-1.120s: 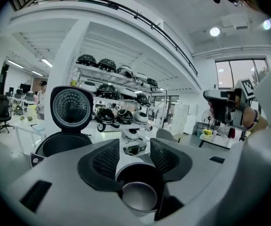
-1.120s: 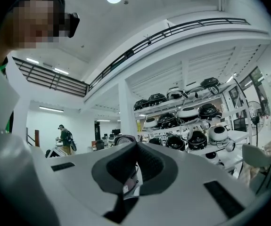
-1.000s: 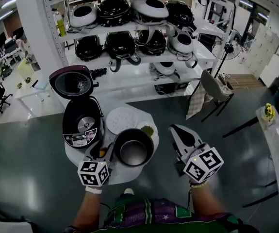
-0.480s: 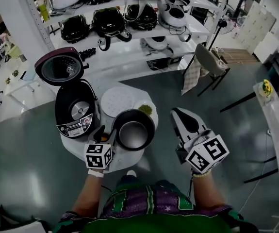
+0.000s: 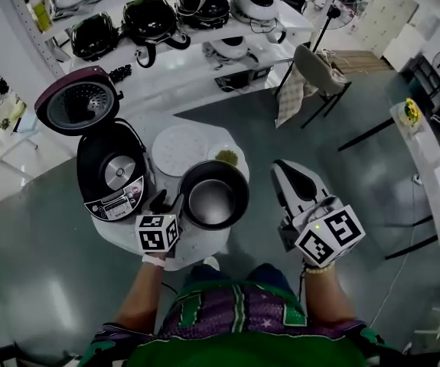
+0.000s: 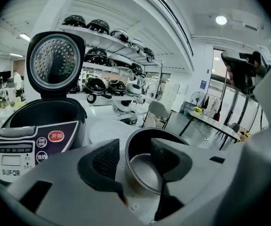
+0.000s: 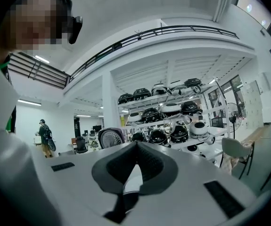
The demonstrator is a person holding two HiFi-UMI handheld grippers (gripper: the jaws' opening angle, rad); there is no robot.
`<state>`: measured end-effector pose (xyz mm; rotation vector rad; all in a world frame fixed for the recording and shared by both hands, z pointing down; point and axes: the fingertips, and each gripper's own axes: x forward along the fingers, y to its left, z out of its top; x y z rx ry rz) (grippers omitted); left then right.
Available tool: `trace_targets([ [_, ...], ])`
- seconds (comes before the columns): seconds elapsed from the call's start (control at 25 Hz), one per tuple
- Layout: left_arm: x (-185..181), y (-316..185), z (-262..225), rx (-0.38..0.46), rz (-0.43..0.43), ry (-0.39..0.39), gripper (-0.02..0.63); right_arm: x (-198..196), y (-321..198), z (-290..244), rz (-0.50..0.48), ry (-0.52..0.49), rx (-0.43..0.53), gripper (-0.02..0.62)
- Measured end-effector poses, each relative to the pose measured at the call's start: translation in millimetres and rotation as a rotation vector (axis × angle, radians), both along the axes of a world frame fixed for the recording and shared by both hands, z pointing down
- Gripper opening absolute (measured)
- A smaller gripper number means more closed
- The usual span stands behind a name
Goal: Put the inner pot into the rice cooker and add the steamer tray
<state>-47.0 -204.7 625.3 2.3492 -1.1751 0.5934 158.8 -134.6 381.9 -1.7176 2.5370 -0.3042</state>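
**Your inner pot [image 5: 213, 195] stands on the table [image 5: 197, 245], the rice cooker [image 5: 112, 176] open beside it**

You stand over a small round white table on a glossy grey-green floor [image 5: 44, 281]. The rice cooker sits at the table's left edge with its lid [image 5: 78, 99] thrown back and the heating plate showing in its well. The inner pot stands upright on the table just right of the cooker, not in it. Behind the pot the round white steamer tray [image 5: 181, 150] lies flat, with a small dish of something green [image 5: 226, 157] beside it.

Your left gripper [image 5: 171, 202] is at the pot's near rim. Its tongs are spread, one pad outside the wall and one inside, not closed on it. Your right gripper [image 5: 285, 167] hangs off the table's right side, over the floor, with its tongs pressed together on nothing.

Beyond the table, white shelving [image 5: 204, 56] carries rows of black and white cookers. A chair [image 5: 311, 71] draped with cloth stands to the right, and a long table [image 5: 428, 178] runs along the far right. In the right gripper view a person [image 7: 45, 135] stands far off among desks.

On the cooker's front panel you can read "SUPOR" [image 6: 12, 172] under a grey display. A round red button [image 6: 56, 136] carries white Chinese characters; the dark buttons below it are too small to read.
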Motion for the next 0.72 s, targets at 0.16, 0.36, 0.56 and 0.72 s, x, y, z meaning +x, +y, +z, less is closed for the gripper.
trace_targets([
  [0.16,0.7,-11.9,21.9,-0.032,0.019,-0.005,0.204,-8.6,-0.5,10.4,0.015,0.018,-0.032,0.006],
  [0.36,4.4,-23.2,46.0,-0.062,0.026,-0.014,0.204,-11.8,-5.4,20.3,0.019,0.022,-0.070,0.006],
  [0.56,10.8,-32.2,65.2,-0.089,0.026,-0.032,0.204,-9.2,-15.0,25.6,0.003,0.030,-0.082,0.006],
  [0.72,12.2,-35.0,77.7,-0.111,0.022,-0.050,0.204,-10.3,-27.1,29.5,-0.025,0.018,-0.082,0.006],
])
